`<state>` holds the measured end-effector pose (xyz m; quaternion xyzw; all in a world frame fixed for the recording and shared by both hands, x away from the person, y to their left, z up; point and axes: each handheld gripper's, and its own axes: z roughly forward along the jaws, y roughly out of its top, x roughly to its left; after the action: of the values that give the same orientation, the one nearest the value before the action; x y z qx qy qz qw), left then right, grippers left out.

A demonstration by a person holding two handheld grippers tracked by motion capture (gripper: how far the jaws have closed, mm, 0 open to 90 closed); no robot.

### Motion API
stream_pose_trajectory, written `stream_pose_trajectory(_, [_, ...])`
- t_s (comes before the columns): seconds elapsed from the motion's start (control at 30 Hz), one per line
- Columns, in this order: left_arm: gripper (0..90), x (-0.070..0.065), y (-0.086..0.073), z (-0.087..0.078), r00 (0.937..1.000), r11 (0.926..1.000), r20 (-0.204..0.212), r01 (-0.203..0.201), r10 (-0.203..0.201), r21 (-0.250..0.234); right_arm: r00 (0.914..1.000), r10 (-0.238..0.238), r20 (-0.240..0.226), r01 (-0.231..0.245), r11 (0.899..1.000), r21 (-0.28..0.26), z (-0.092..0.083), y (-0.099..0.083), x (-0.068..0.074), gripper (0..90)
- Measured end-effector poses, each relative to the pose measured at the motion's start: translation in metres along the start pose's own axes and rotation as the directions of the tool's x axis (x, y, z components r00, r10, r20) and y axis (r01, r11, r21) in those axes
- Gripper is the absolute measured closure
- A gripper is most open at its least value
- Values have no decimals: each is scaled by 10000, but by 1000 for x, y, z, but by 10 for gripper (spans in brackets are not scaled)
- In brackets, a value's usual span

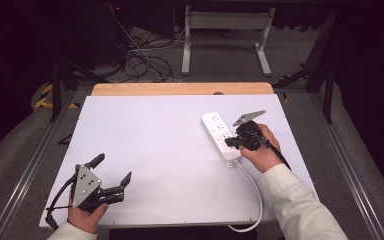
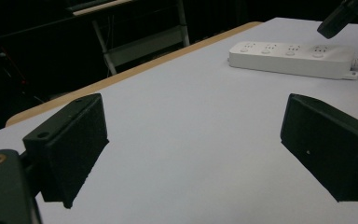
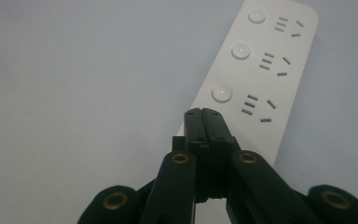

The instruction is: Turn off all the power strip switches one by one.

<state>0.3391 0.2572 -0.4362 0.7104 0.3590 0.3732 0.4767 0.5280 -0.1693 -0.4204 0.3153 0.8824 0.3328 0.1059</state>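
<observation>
1. The power strip [image 1: 221, 138] lay flat on the right half of the white bench [image 1: 150, 150], running front to back, its cord [image 1: 252, 200] trailing off the near edge. It had a row of sockets, each with a round button [image 3: 222, 93] beside it.
2. The right tool [image 1: 228, 143] was pinched fully closed with nothing between its jaws, tips over the near end of the strip, just short of the nearest visible button in the right gripper view. Looked to me like a button press was being lined up, though that's a guess.
3. Couldn't tell whether the tips were actually touching the strip or just hovering.
4. The left tool [image 1: 111, 172] sat well apart at the near left corner of the bench, jaws spread wide and empty.
5. What could go wrong: nothing was bracing the strip, so an off-centre or angled push might've skidded or pivoted it instead of clicking the button. The closed tips were also broad next to the button, so they could've landed on the socket face instead.
</observation>
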Motion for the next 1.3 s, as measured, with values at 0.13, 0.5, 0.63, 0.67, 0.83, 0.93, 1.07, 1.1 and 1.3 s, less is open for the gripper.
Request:
stream_pose_trajectory(0.13, [80, 0, 0, 0, 10000, 10000, -15, -37, 37, -19, 10000, 58, 22, -59, 9995, 319, 11, 0, -4, 900])
stream_pose_trajectory(0.5, [80, 0, 0, 0, 10000, 10000, 33, 13, -13, 6, 9999, 112, -6, -111, 9964, 840, 23, 0, -2, 900])
stream_pose_trajectory(0.63, [80, 0, 0, 0, 10000, 10000, 46, 8, -8, -13, 9999, 5, 167, -20, 9960, 891, 25, 0, 0, 900])
stream_pose_trajectory(0.67, [80, 0, 0, 0, 10000, 10000, 45, 16, -16, -11, 9999, 5, 167, -20, 9960, 891, 25, 0, 0, 900])
stream_pose_trajectory(0.83, [79, 0, 0, 0, 10000, 10000, 56, 13, -13, -24, 9991, -93, 405, 54, 9954, 953, 27, -1, 4, 900])
stream_pose_trajectory(0.93, [79, 0, 0, 0, 10000, 10000, 60, 12, -12, -25, 9991, -1, 426, -37, 9961, 882, 27, -2, 4, 900])
stream_pose_trajectory(1.07, [79, 0, 0, 0, 10000, 10000, 59, 16, -16, 14, 9994, 80, 344, -109, 9963, 848, 27, -2, 3, 900])
stream_pose_trajectory(1.1, [80, 1, 0, 0, 10000, 10000, 28, -26, 26, -13, 9994, 142, 312, -168, 9962, 852, 27, -2, 2, 900])
stream_pose_trajectory(1.3, [80, 1, 0, 0, 10000, 10000, 43, -30, 30, -7, 9991, 389, 179, -403, 9958, 818, 27, -2, 0, 900])
